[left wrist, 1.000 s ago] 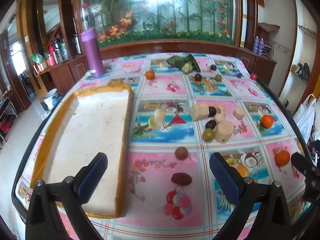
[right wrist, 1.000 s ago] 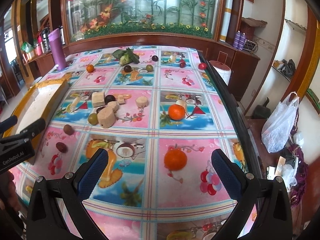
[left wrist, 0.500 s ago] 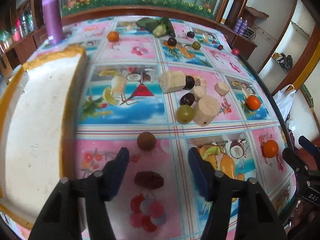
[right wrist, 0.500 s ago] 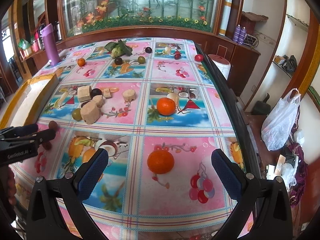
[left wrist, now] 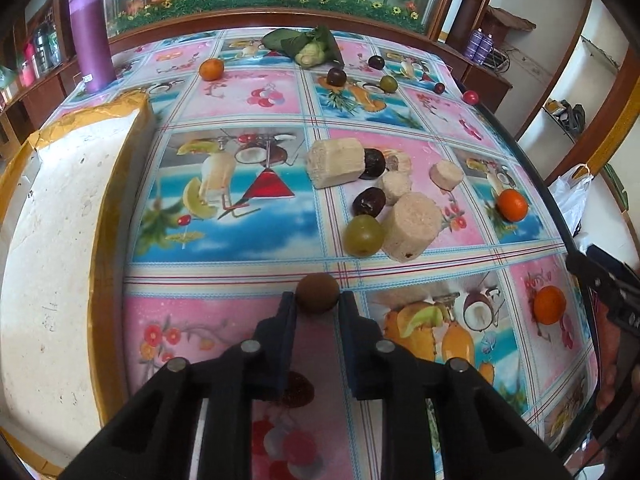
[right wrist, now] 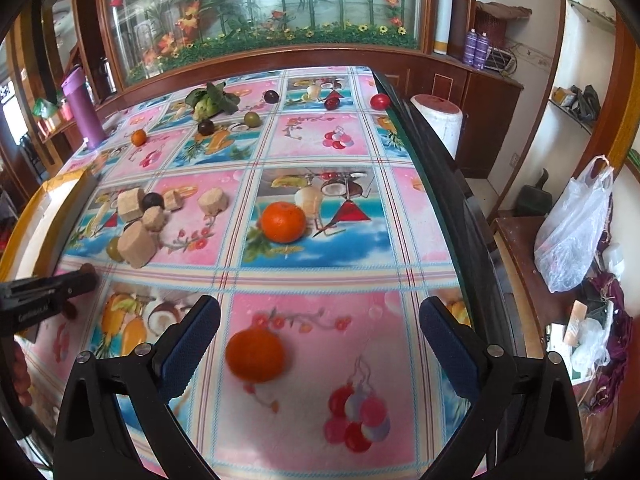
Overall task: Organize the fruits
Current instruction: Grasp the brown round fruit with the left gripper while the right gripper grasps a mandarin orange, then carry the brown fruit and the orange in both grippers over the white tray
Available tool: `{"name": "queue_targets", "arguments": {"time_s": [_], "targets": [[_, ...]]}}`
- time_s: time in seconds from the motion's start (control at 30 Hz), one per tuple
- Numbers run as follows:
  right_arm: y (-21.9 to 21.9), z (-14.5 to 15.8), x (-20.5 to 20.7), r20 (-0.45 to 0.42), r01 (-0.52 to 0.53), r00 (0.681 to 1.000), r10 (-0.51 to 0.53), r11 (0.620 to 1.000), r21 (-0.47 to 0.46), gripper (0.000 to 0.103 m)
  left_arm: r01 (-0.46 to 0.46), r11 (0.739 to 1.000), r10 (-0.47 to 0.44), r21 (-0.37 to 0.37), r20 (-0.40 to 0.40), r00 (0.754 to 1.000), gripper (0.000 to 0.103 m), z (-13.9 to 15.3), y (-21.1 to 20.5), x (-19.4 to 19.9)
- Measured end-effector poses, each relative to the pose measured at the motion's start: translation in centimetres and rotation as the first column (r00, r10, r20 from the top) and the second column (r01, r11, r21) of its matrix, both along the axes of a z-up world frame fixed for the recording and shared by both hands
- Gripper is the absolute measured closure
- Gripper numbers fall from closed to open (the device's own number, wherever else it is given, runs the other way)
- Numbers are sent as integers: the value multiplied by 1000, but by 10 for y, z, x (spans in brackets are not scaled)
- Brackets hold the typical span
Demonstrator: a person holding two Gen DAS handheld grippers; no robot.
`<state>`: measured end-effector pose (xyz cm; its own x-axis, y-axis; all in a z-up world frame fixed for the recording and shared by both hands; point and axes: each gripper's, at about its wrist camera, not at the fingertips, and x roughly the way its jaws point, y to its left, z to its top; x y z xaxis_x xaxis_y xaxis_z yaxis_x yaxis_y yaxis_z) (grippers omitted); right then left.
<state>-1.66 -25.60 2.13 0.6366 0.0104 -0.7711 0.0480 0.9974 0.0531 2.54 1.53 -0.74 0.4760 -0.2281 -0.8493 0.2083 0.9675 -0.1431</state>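
Left gripper (left wrist: 318,307) is clamped on the brown fruit (left wrist: 317,295) at its fingertips, on the table (left wrist: 248,92). Right gripper (right wrist: 320,312) is closing, wide apart; the orange (right wrist: 255,354) is seen between the jaws, left of centre, untouched.

Tray (left wrist: 48,240) left on table (left wrist: 248,92), bottle (left wrist: 91,36) behind it

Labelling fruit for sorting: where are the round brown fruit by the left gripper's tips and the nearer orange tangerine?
Round brown fruit (left wrist: 317,293), left wrist view, its front face.
Nearer orange tangerine (right wrist: 255,355), right wrist view, its top middle.
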Motion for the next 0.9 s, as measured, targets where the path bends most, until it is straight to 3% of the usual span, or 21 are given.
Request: {"name": "queue_targets", "arguments": {"time_s": [0.13,0.27,0.37,0.43,0.57,0.63,0.73,0.9], "targets": [[1,-3,27,-3,-65,998,65,997,28,11,-14,1000,14,-19,-6,1000,79,0,2,3],[18,-11,54,-24,-145,989,144,989,-40,18,-21,999,20,-45,-15,1000,78,-1,4,4],[33,-24,68,-69,-209,977,203,972,-104,32,-33,997,31,-73,-26,999,78,-1,7,6],[40,-34,74,-111,-251,965,239,962,-109,50,-36,997,34,-71,-22,999,78,-2,6,7],[39,-34,76,-86,-266,963,257,957,-120,56,-46,998,46,-46,-1,999,79,-2,1,8],[37,-33,76,-74,-271,962,263,953,-133,68,-49,998,49,-37,4,999,79,-1,-2,10],[30,-32,76,-68,-277,960,272,958,-77,68,-47,998,47,-36,1,999,79,-1,-3,12],[29,-31,77,-72,-261,964,257,963,-67,68,-28,999,28,-30,-4,1000,79,0,-4,14]]}}
